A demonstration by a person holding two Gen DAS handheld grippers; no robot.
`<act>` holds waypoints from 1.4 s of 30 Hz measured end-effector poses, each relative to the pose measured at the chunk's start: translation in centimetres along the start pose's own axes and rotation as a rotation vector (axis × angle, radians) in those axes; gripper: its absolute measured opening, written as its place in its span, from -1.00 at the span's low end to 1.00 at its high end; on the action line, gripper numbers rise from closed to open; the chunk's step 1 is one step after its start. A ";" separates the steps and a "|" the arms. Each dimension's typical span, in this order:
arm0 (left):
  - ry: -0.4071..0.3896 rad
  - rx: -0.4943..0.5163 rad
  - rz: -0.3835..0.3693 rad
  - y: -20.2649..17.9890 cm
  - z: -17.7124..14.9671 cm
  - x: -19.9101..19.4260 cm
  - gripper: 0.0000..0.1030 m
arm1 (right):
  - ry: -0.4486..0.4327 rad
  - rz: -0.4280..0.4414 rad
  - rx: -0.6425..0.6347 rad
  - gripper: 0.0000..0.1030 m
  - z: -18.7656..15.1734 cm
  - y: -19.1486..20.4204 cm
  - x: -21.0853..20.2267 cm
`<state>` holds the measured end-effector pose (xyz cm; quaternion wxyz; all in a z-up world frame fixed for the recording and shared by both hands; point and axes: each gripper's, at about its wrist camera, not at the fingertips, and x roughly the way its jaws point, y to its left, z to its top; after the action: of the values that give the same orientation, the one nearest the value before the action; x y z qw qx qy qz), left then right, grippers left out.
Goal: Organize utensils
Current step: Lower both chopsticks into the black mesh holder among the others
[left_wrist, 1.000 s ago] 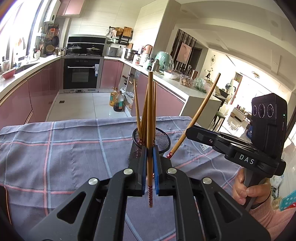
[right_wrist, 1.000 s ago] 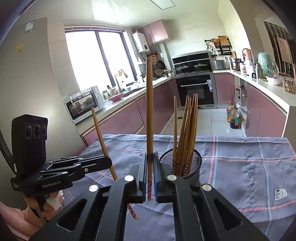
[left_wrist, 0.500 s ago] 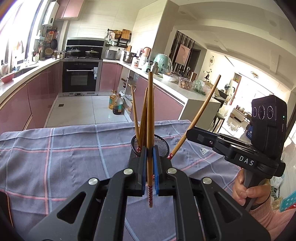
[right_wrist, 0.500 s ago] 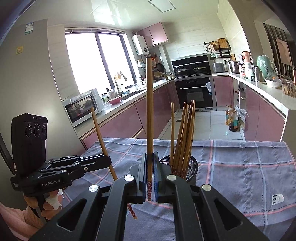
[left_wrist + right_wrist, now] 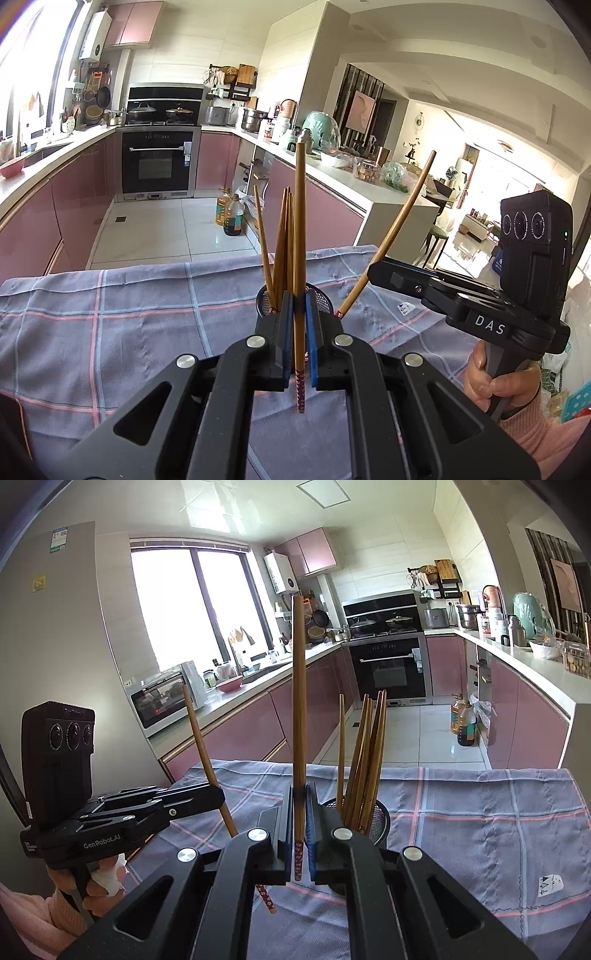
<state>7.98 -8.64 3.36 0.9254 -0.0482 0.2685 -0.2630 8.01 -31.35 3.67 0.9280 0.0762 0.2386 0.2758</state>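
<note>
- Wooden chopstick (image 5: 300,236) upright, pinched in my left hand-held gripper (image 5: 300,343).
- My right hand-held gripper (image 5: 299,834) clamps another chopstick (image 5: 298,709) beside the mesh holder (image 5: 380,819).

A mesh holder (image 5: 376,819) stands on the cloth-covered table (image 5: 480,812), toward its far edge, with several chopsticks (image 5: 364,760) upright in it. Behind the table, the oven (image 5: 389,668) sits between counters running along both sides.
</note>
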 end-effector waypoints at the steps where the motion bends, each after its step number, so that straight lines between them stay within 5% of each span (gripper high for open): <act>1: -0.003 0.002 0.000 0.0 0.1 0.0 -0.86 | -0.002 0.000 0.000 -0.89 0.1 -0.1 0.0; 42: -0.104 0.032 0.023 -1.5 5.7 0.6 -0.86 | -0.042 -0.028 -0.028 -0.89 3.5 -0.6 0.7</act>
<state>10.71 -10.49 8.33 0.9417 -0.0440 0.2165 -0.2538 10.50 -31.55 6.31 0.9376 0.0657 0.2163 0.2643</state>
